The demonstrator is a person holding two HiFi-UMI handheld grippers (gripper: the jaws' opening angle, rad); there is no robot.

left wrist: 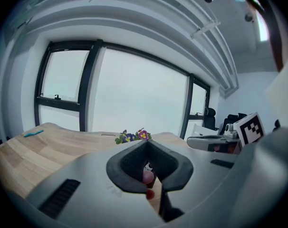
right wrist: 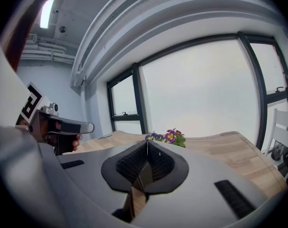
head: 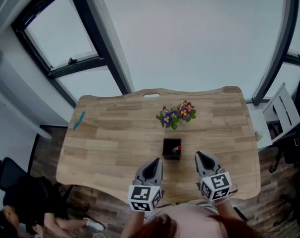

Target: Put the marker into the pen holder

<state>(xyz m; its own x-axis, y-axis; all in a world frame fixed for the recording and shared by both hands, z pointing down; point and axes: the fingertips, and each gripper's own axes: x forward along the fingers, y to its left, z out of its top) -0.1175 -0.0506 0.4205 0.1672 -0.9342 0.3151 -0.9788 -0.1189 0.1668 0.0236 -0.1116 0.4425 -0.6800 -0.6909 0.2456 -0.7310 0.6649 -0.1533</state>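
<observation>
I judge the marker to be standing in the pen holder mid-bench, red end up. The left gripper and right gripper flank it, fingers pressed together on nothing. A careless swing could tip the holder toward the flowers

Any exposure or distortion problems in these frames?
Head view: strong fisheye, the table edges bow; light is even, with no hard shadows. Left gripper view: window blown out white, dark round vignette. Right gripper view: same blown-out window and vignette, flowers fairly sharp.
</observation>
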